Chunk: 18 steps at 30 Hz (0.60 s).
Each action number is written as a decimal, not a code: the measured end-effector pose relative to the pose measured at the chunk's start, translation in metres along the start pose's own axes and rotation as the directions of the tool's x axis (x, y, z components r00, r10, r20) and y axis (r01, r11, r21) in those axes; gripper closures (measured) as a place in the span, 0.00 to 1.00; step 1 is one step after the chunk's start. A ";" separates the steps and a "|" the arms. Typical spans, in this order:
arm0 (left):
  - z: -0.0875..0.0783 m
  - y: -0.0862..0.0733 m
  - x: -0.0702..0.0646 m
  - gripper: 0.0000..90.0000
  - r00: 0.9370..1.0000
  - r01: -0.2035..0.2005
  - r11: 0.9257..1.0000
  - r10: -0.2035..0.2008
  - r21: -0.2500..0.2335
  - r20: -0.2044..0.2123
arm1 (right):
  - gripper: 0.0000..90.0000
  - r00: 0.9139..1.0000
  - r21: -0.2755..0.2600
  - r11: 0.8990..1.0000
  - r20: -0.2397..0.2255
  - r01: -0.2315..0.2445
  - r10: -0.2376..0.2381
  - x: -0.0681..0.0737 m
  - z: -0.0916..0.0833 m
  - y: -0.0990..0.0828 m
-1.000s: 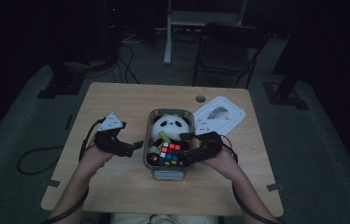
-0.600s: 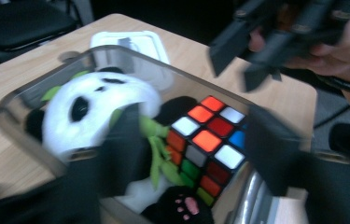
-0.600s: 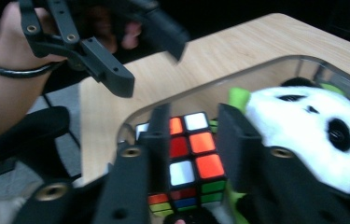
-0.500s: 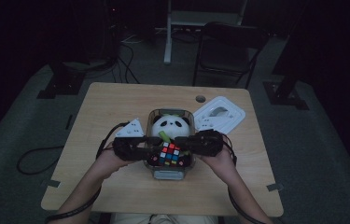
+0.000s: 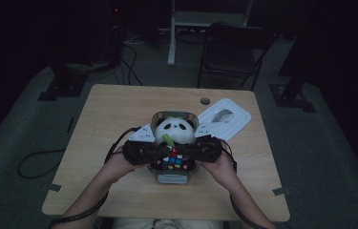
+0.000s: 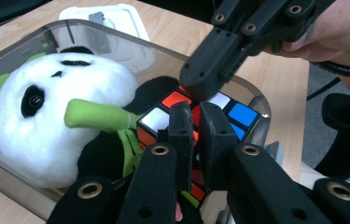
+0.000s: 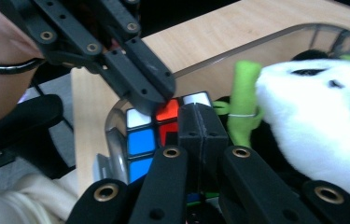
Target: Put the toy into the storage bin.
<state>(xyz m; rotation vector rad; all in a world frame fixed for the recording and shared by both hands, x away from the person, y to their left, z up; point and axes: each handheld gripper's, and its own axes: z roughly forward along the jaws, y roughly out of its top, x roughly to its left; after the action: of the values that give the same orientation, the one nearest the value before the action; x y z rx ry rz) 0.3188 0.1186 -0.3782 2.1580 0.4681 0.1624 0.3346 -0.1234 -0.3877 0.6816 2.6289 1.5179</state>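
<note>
Dim room, dark floor, chair point(image 5: 234, 50) behind wooden table point(image 5: 119, 114). Clear bin point(image 5: 172, 177) mid-table held panda point(image 5: 174, 130) and puzzle cube point(image 5: 173, 160). Left gripper point(image 5: 160, 151) and right gripper point(image 5: 187, 150) had just closed, empty, above the cube.

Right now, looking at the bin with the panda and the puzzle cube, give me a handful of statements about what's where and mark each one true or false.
1. The plush panda lies inside the clear bin. True.
2. The puzzle cube sits on the bare table outside the bin. False: it is in the bin, next to the panda.
3. The white lid lies on the table beside the bin. True.
4. The left gripper and the right gripper both stand wide open. False: both have just been closing and their jaws are together, over the cube.
5. The panda holds a green stalk. True.
6. The bin stands on the floor. False: it stands on the wooden table.
</note>
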 end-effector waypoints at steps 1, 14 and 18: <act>0.001 0.000 0.000 0.94 1.000 0.000 1.000 0.000 0.008 0.001 | 1.00 1.000 0.000 1.000 0.004 0.005 -0.005 0.000 0.001 0.000; 0.012 -0.006 0.005 1.00 1.000 0.004 0.999 -0.004 0.045 -0.002 | 1.00 0.999 0.048 0.998 0.013 0.041 -0.041 0.001 0.013 -0.003; 0.016 -0.009 0.005 1.00 1.000 -0.003 0.997 0.003 0.071 -0.003 | 1.00 0.999 0.079 0.996 0.024 0.040 -0.042 0.002 0.017 -0.003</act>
<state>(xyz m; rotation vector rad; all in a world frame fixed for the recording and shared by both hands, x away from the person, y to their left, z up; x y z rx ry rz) 0.3256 0.1128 -0.3953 2.2287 0.4787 0.1528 0.3356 -0.1104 -0.3989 0.6430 2.6792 1.3923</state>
